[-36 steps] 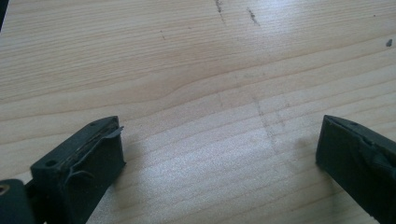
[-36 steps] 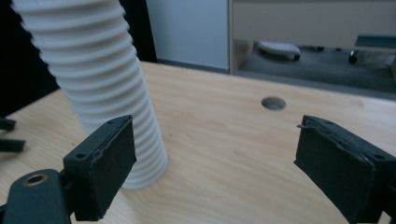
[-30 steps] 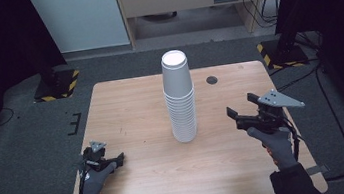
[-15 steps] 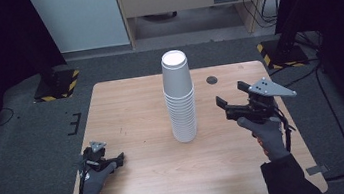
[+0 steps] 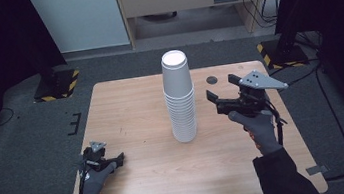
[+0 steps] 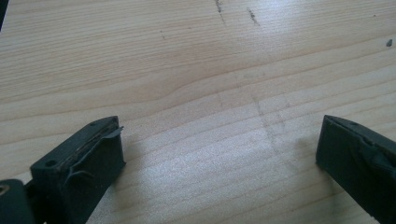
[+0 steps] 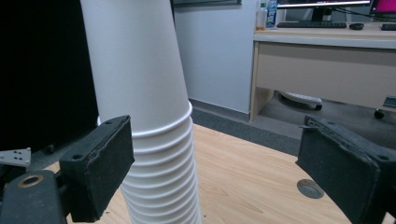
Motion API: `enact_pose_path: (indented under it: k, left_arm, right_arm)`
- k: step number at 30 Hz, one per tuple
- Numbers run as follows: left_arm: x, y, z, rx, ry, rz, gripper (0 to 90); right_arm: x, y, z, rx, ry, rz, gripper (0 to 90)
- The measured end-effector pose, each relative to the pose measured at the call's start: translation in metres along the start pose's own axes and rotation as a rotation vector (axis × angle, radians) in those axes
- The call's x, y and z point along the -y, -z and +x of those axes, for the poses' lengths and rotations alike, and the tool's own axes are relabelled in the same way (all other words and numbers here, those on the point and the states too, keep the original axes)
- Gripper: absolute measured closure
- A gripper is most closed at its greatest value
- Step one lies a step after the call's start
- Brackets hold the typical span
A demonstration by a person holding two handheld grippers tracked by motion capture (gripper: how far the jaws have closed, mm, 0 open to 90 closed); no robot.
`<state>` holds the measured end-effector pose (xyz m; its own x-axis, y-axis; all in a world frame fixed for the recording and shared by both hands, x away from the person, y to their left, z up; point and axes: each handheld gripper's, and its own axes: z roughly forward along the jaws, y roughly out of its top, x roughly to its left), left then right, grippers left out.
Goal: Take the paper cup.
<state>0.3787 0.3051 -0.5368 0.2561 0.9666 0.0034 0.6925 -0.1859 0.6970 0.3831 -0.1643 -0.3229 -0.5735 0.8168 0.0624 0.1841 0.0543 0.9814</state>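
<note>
A tall stack of white paper cups stands upside down at the middle of the wooden table. My right gripper is held above the table just right of the stack, open, jaws pointing at it. In the right gripper view the stack rises close in front, nearer the left jaw, with nothing held in the right gripper. My left gripper rests low near the table's front left corner. Seen from the left gripper view, the left gripper is open over bare wood.
A small dark round grommet lies on the table behind the right gripper, also visible as the grommet. Stands with yellow-black striped bases flank the table on the floor. A desk stands beyond the far edge.
My right gripper has moved left and away from me, closing in on the cup stack while staying open. The left gripper and the stack have stayed put.
</note>
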Motion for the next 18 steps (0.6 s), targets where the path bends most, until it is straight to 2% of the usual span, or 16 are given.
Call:
enact_pose_path:
  k: [8, 18]
  left_arm:
    - [0.000, 0.000, 0.000, 0.000, 0.000, 0.000, 0.0]
    - [0.000, 0.000, 0.000, 0.000, 0.000, 0.000, 0.0]
  right_arm:
    - [-0.011, -0.009, 0.011, -0.023, 0.010, -0.013, 10.7]
    - [-0.022, -0.031, 0.030, -0.062, 0.034, -0.017, 10.6]
